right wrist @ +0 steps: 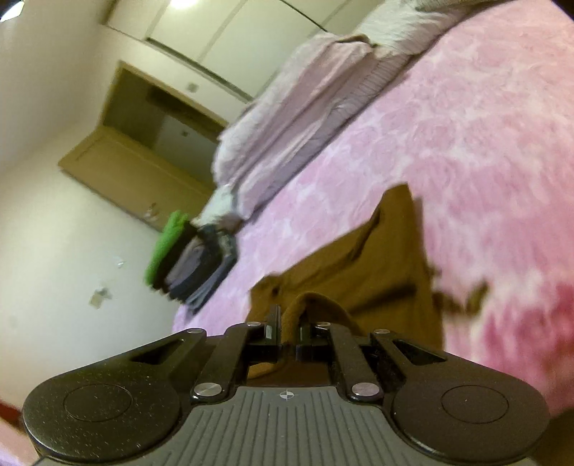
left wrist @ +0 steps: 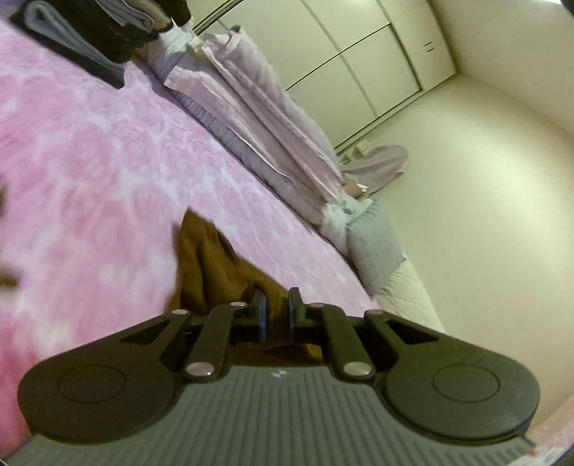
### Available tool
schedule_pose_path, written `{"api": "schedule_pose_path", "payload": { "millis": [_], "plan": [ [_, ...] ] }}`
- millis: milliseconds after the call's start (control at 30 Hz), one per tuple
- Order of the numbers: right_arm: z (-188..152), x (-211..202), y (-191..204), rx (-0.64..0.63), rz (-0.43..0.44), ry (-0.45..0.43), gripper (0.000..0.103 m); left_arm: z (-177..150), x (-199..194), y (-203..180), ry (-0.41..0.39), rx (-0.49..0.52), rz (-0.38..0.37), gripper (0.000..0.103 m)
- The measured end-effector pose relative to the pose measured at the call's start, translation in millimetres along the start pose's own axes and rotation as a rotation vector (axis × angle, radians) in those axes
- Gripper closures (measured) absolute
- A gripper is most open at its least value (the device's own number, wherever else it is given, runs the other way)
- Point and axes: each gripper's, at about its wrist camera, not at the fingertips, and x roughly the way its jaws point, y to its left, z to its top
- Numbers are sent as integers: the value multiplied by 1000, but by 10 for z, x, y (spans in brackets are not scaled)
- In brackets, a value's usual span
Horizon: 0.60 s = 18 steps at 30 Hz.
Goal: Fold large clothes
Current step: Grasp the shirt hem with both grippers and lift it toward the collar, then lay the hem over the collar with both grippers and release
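Note:
A brown garment (left wrist: 211, 265) hangs over the pink bedspread (left wrist: 89, 150), held up at two places. My left gripper (left wrist: 277, 308) is shut on a bunched edge of the cloth, which shows between its two black fingers. In the right wrist view the same brown garment (right wrist: 380, 251) spreads away over the pink bedspread (right wrist: 484, 125), and my right gripper (right wrist: 290, 319) is shut on a folded hem of it. Both views are blurred by motion. The lower part of the garment is hidden behind the gripper bodies.
A stack of folded clothes (right wrist: 193, 261) with a green piece on top sits near the bed's edge; the same stack of folded clothes (left wrist: 97, 32) shows dark in the left wrist view. A rumpled lilac duvet (left wrist: 258, 118) lies along the far side. Wardrobe doors (left wrist: 358, 53) stand behind.

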Motion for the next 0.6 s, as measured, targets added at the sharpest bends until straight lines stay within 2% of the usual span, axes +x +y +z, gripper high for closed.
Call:
{"api": "schedule_pose_path", "payload": {
  "millis": [133, 167, 200, 233, 267, 300, 367, 433, 467, 533, 600],
  "plan": [
    [655, 707, -335, 109, -78, -8, 100, 512, 902, 340, 45, -76, 78, 92],
    [774, 861, -461, 145, -96, -24, 96, 603, 1114, 431, 50, -91, 111, 92],
    [886, 1030, -570, 171, -118, -31, 91, 659, 1273, 512, 53, -98, 143, 92],
    [972, 1189, -691, 197, -173, -50, 74, 706, 1407, 578, 59, -98, 173, 91],
    [1013, 1262, -789, 210, -213, -82, 63, 747, 1536, 642, 61, -94, 217, 91],
    [1031, 1308, -868, 210, -244, -115, 62, 766, 1587, 692, 60, -91, 245, 86],
    [996, 1310, -982, 184, -242, -147, 58, 800, 1613, 773, 64, -71, 258, 86],
    [900, 1255, -986, 90, -250, -140, 58, 810, 1546, 753, 61, 20, 286, 83],
    [828, 1238, -919, -13, -266, -130, 58, 804, 1491, 722, 53, 80, 298, 82],
    [694, 1250, -776, -218, -276, -96, 58, 767, 1341, 659, 43, 151, 272, 82],
    [553, 1312, -661, -367, -291, -47, 59, 682, 1193, 564, 40, 237, 235, 82]
  ]
}}
